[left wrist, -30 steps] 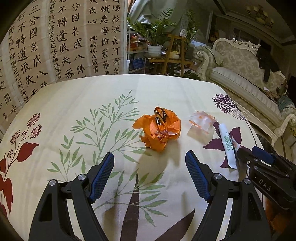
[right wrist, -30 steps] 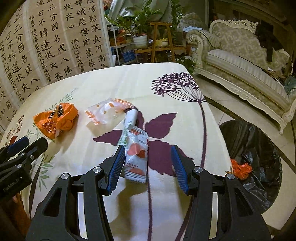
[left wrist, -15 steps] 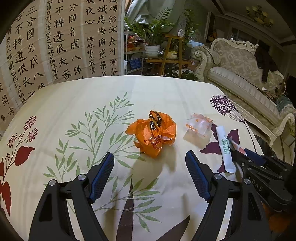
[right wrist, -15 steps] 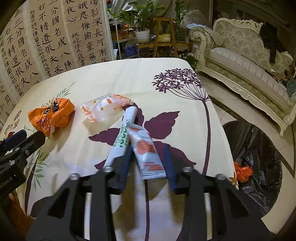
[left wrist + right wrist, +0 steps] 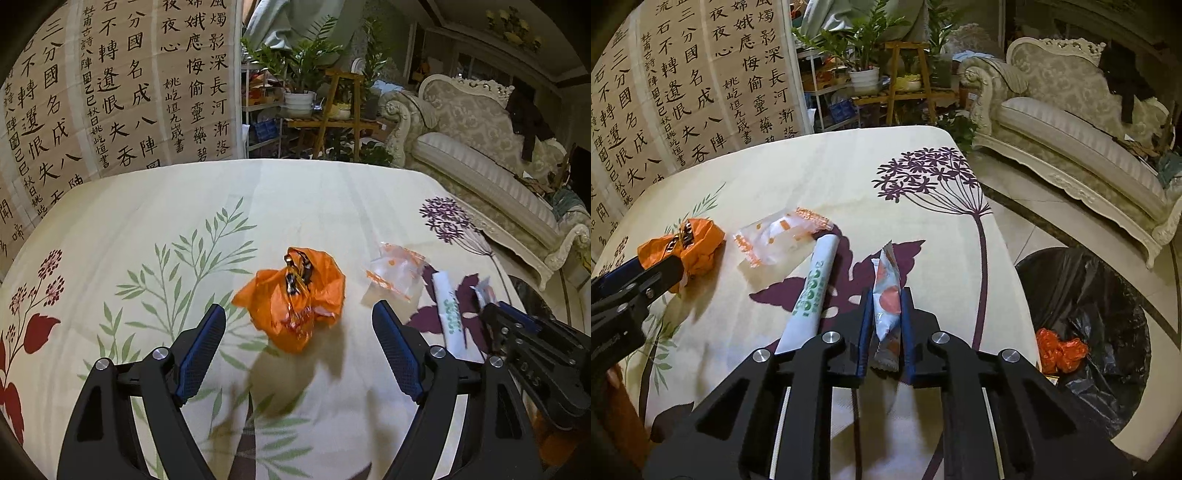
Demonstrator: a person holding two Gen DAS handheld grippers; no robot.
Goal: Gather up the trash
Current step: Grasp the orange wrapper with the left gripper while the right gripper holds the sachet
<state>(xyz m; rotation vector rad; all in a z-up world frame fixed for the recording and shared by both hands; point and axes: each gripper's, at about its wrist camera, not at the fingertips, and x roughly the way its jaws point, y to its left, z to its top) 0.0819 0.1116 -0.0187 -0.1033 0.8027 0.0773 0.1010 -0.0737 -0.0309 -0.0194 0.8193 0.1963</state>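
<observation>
Two claws work over a cream tablecloth printed with leaves and purple flowers (image 5: 820, 177). The right gripper (image 5: 885, 301) has its blue-padded jaws pressed together on a small white snack sachet with red-orange spots (image 5: 884, 295), pinching it edge-up so that its far tip stands clear of the cloth. Just left of that claw lies a long white paper sleeve with green lettering (image 5: 810, 291), flat on the cloth. Farther left rests a clear plastic wrapper with orange print (image 5: 775, 236), and beyond it a crumpled orange plastic bag (image 5: 295, 299). The left gripper (image 5: 299, 325) is spread wide, its jaws opening a little more, with the orange bag just ahead of the tips and neither pad touching it. Right of the table, on the floor, a bin lined with black plastic (image 5: 1108, 295) holds an orange scrap (image 5: 1058, 349).
</observation>
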